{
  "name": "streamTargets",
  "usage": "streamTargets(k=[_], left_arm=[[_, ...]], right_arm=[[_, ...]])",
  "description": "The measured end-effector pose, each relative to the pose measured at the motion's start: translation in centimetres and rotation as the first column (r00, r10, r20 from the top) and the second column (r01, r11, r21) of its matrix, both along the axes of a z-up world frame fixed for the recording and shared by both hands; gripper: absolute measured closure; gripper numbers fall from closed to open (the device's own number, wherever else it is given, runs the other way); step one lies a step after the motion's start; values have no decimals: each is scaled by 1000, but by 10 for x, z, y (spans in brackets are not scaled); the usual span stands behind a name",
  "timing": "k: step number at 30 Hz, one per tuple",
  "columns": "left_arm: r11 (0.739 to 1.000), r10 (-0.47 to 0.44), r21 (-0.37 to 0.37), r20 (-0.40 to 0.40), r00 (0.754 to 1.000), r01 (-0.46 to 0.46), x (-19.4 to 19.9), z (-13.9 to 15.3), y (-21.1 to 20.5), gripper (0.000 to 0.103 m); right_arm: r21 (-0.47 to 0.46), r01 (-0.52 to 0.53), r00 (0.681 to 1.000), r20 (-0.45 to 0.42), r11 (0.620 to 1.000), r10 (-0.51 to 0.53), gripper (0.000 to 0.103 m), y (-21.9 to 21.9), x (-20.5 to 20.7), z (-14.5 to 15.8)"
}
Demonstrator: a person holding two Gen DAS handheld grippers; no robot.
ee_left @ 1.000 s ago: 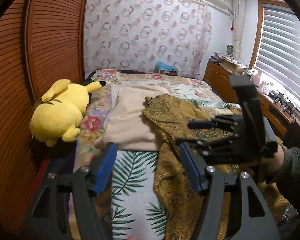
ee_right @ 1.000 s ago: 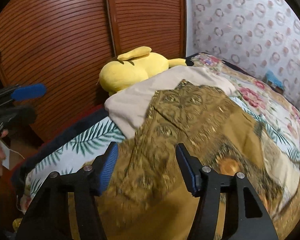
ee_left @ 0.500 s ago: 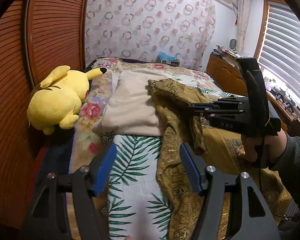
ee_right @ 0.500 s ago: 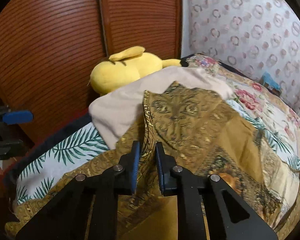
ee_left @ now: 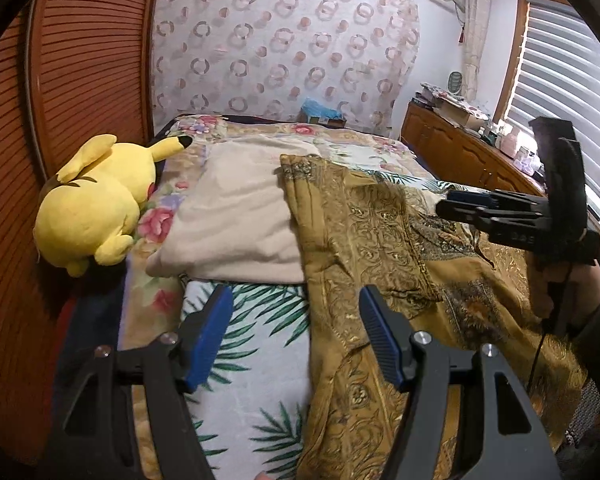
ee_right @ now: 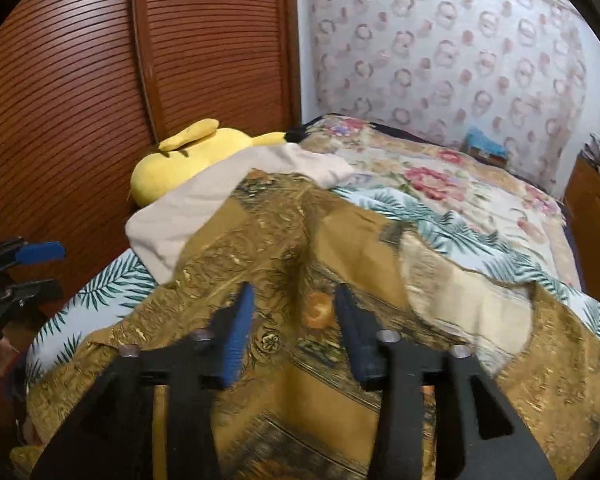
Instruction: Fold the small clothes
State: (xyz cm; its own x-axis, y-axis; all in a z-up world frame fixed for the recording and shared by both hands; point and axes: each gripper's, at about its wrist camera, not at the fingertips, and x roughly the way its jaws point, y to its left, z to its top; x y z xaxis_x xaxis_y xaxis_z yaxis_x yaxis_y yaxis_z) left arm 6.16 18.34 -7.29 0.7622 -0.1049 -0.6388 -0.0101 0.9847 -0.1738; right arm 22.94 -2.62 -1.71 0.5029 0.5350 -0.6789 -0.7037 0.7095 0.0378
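Note:
A gold patterned garment (ee_left: 384, 248) lies spread over the palm-leaf bedspread, its left part folded over onto the rest; it fills the lower half of the right wrist view (ee_right: 300, 264). My left gripper (ee_left: 296, 336) is open and empty, hovering over the garment's left edge. My right gripper (ee_right: 292, 324) is open with nothing between its jaws, just above the cloth's middle. It also shows at the right of the left wrist view (ee_left: 460, 204), held by a hand.
A beige folded cloth (ee_left: 236, 220) lies under the garment's far corner. A yellow plush toy (ee_left: 96, 204) sits at the bed's left by the wooden slatted doors (ee_left: 80, 80). A wooden dresser (ee_left: 460, 152) stands at the right.
My right gripper was shut on the garment half a second ago and has since opened, letting the cloth drop flat. The raised fold now lies on the bed. My left gripper stayed open.

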Motion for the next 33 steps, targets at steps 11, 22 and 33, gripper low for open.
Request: streamTargets(k=[11, 22, 33], left_arm=[[1000, -9, 25, -40, 999, 10, 45, -8, -10, 38], [997, -68, 30, -79, 995, 70, 68, -23, -45, 38], [983, -173, 46, -141, 975, 181, 80, -39, -95, 38]], right_arm=[[-19, 104, 995, 7, 994, -103, 52, -103, -1, 11], [-52, 307, 951, 68, 950, -303, 52, -247, -10, 25], [-120, 518, 851, -31, 847, -525, 52, -375, -15, -24]])
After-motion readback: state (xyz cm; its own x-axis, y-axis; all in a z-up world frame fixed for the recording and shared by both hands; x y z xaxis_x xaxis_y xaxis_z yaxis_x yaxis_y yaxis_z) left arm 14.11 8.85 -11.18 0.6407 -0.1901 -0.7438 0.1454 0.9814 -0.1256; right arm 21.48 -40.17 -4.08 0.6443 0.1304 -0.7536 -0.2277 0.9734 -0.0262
